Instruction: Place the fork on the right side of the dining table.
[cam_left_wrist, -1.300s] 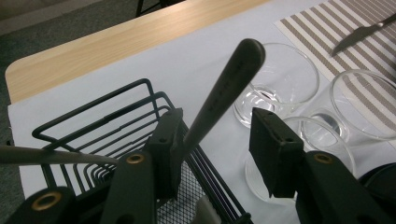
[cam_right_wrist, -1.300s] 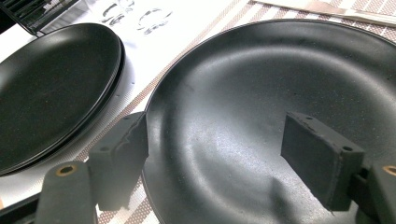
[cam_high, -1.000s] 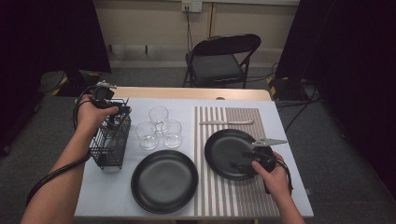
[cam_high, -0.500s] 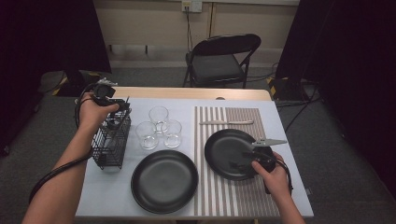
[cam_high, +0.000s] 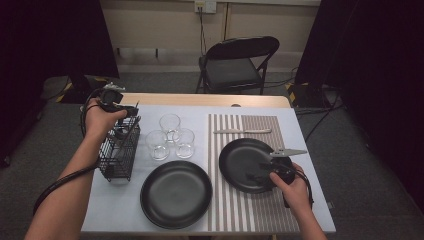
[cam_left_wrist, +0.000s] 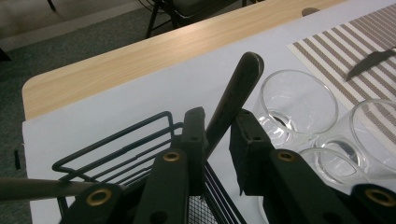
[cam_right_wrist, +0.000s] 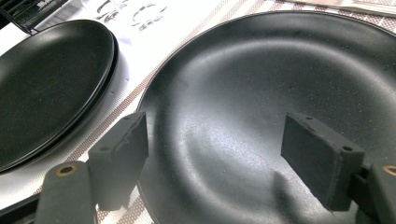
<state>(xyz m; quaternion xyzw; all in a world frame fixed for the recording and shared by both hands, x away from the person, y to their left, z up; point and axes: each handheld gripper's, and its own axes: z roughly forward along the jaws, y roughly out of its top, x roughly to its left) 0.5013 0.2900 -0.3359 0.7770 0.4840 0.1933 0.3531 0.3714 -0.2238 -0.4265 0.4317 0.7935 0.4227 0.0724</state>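
A black wire cutlery basket (cam_high: 120, 150) stands at the table's left. My left gripper (cam_high: 125, 111) is at its top, far end. In the left gripper view a dark utensil handle (cam_left_wrist: 236, 88) rises out of the basket (cam_left_wrist: 116, 144) between the jaws of my left gripper (cam_left_wrist: 218, 116). The jaws have just been closing: the handle leans on one pad, and a small gap shows at the other. My right gripper (cam_high: 260, 172) hovers open over the black plate (cam_high: 240, 155) on the striped mat. Its jaws (cam_right_wrist: 215, 140) stand wide above the plate (cam_right_wrist: 280, 70), with nothing between them.
A second black plate (cam_high: 175, 192) lies at the front middle. Three clear glasses (cam_high: 170, 122) stand in a cluster beside the basket. A knife (cam_high: 242, 131) lies across the far end of the striped mat (cam_high: 235, 210). Another utensil handle (cam_left_wrist: 37, 186) pokes from the basket. A folding chair (cam_high: 240, 60) stands behind the table.
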